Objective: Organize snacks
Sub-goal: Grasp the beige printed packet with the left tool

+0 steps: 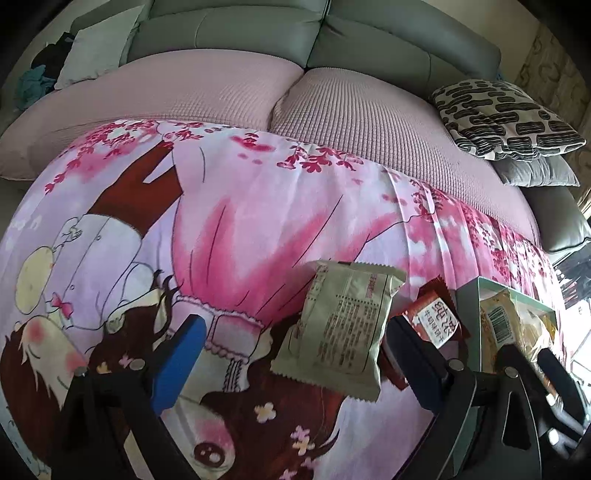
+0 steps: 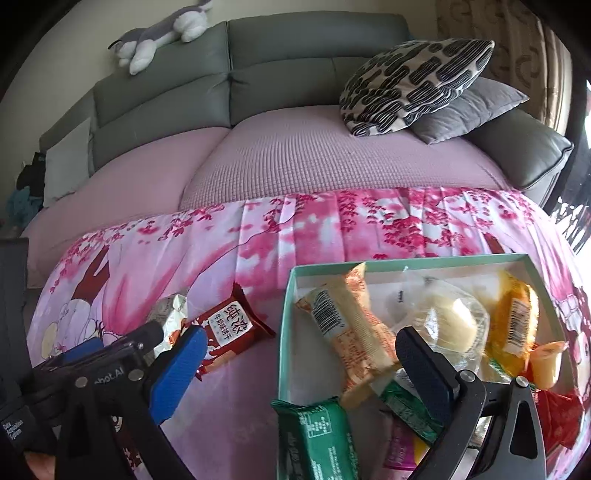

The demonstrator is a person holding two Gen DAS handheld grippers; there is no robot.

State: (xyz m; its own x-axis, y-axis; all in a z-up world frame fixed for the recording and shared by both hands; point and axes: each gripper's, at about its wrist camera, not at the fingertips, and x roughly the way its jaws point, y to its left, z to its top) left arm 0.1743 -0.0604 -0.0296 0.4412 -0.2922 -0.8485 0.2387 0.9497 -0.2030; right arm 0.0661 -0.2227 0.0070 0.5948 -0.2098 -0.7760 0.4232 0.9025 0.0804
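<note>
A pale green-beige snack packet (image 1: 340,325) sits tilted on the pink cartoon cloth between the wide-apart fingers of my left gripper (image 1: 299,358), which is open; its right edge is close to the black finger (image 1: 417,354). In the right wrist view this packet (image 2: 171,312) shows crumpled at the left gripper's tip. A red biscuit packet (image 1: 436,317) (image 2: 229,325) lies beside it, just left of the teal box (image 2: 288,295). My right gripper (image 2: 301,365) is open above the box's left wall, holding nothing. The box holds several wrapped snacks, and a green packet (image 2: 314,435) rests at its near corner.
The cloth (image 1: 258,221) covers a low surface in front of a grey sofa (image 2: 295,44) with pink seat covers. Patterned and grey cushions (image 2: 413,81) lie at the sofa's right end, and a plush toy (image 2: 162,33) on its back. The box's rim (image 1: 476,288) stands right of the left gripper.
</note>
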